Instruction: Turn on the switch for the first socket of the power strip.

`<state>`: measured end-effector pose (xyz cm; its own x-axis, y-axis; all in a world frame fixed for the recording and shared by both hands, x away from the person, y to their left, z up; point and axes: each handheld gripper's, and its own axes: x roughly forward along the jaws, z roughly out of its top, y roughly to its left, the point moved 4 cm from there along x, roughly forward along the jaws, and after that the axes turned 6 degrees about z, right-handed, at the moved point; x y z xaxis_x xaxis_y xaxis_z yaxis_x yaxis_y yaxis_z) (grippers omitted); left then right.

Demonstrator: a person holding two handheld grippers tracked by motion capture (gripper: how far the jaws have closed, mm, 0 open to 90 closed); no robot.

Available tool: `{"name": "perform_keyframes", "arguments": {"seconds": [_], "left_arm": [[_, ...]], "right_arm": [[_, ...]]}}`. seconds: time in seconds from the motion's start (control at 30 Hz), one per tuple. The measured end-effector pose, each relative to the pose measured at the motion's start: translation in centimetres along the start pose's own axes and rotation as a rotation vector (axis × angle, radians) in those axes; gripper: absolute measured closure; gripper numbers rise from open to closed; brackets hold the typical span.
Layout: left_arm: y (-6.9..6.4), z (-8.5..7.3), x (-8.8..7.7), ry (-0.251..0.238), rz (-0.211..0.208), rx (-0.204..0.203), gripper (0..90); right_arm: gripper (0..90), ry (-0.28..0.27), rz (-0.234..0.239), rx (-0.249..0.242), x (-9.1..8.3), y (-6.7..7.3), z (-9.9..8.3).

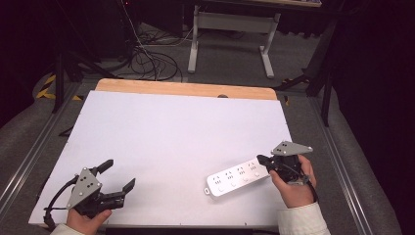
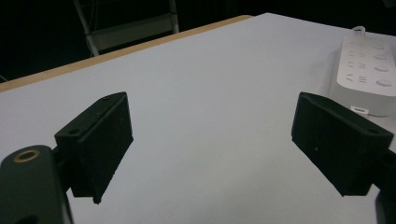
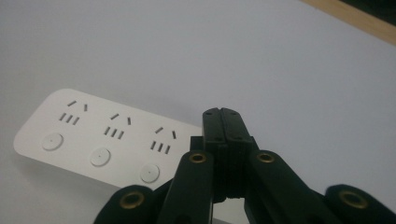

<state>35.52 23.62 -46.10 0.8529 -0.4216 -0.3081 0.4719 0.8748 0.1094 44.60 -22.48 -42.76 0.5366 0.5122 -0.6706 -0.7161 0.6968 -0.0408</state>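
White sheet (image 1: pixel 171 147) covers most of the tabletop, w/ a strip of bare wood (image 1: pixel 186 89) along the far edge and a dark room behind: cables on the grey floor and a white table frame (image 1: pixel 230 39) further back. Your power strip (image 1: pixel 238 177) lies flat on the sheet at the near right, long side angled, sockets and round buttons facing up. Your right gripper (image 1: pixel 264 160) sits over the strip's right end, jaws pressed flat together w/ nothing between them; in the right gripper view the closed tips (image 3: pixel 226 122) hang just above the strip (image 3: pixel 93 135) near its last button, and I can't tell if they touch the casing. Your right hand (image 1: pixel 293 188) is behind it at the near edge, cuff showing. Your left gripper (image 1: pixel 117 176) is at the near left corner, well apart from the strip, jaws spread wide and holding nothing, just bare sheet between them. In the left gripper view the strip (image 2: pixel 369 74) shows far off on the right side.
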Motion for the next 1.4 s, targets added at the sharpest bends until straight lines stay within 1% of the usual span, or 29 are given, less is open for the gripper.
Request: {"name": "perform_keyframes", "arguments": {"seconds": [0.07, 0.13, 0.17, 0.27, 0.33, 0.37, 0.43, 0.47, 0.5, 0.57, 0.63, 0.7, 0.73, 0.87, 1.1, 1.23, 1.4], "left_arm": [[0.0, 0.0, 0.0, 0.002, -0.002, -0.002, 13.1], [0.0, 0.0, 0.0, 0.002, -0.001, -0.002, 13.1], [0.0, 0.0, 0.0, 0.002, -0.002, -0.002, 13.1], [0.0, 0.0, 0.0, 0.002, -0.001, -0.001, 13.1], [0.0, 0.0, 0.0, 0.002, -0.001, -0.002, 13.1], [0.0, 0.0, 0.0, 0.002, -0.001, -0.002, 13.1], [0.0, 0.0, 0.0, 0.002, -0.001, -0.001, 13.1], [0.0, 0.0, 0.0, 0.002, 0.000, -0.002, 13.1], [0.0, 0.0, 0.0, 0.002, 0.000, -0.002, 13.2], [0.0, 0.0, 0.0, 0.002, 0.000, -0.002, 13.2], [0.0, 0.0, 0.0, 0.002, 0.000, -0.003, 13.1], [0.0, 0.0, 0.0, 0.002, 0.000, -0.003, 13.1], [0.0, 0.0, 0.0, 0.003, 0.000, -0.003, 13.1], [0.0, 0.0, 0.0, 0.003, 0.000, -0.003, 13.2], [0.0, 0.0, 0.0, 0.004, 0.000, -0.003, 13.1], [0.0, -0.1, 0.1, 0.006, 0.000, 0.002, 13.2], [0.0, -0.1, 0.1, 0.007, 0.000, -0.003, 13.2]], "right_arm": [[90.0, 0.018, 0.003, 0.023, 0.2, -0.3, -0.3], [90.0, 0.034, -0.002, 0.032, 0.5, -0.7, -0.6], [90.0, 0.034, -0.002, 0.032, 0.5, -0.7, -0.6], [90.0, 0.074, 0.006, 0.049, 1.0, -0.9, -1.1], [90.0, 0.097, 0.015, 0.053, 1.3, -0.9, -1.3], [90.0, 0.097, 0.015, 0.053, 1.3, -0.9, -1.3], [90.0, 0.124, 0.033, 0.054, 1.6, -0.8, -1.5], [90.0, 0.124, 0.033, 0.054, 1.6, -0.8, -1.5], [90.0, 0.142, 0.043, 0.055, 1.8, -0.7, -1.6], [90.0, 0.149, 0.048, 0.054, 1.9, -0.7, -1.6], [90.0, 0.175, 0.056, 0.056, 2.1, -0.7, -1.8], [90.0, 0.179, 0.058, 0.059, 2.2, -0.7, -1.8], [90.0, 0.191, 0.060, 0.055, 2.3, -0.7, -1.9], [90.0, 0.211, 0.070, 0.056, 2.6, -0.6, -2.1], [90.0, 0.235, 0.080, 0.053, 3.0, -0.4, -2.3], [90.0, 0.247, 0.077, 0.049, 3.2, -0.3, -2.4], [90.0, 0.257, 0.076, 0.046, 3.3, -0.3, -2.5]]}}
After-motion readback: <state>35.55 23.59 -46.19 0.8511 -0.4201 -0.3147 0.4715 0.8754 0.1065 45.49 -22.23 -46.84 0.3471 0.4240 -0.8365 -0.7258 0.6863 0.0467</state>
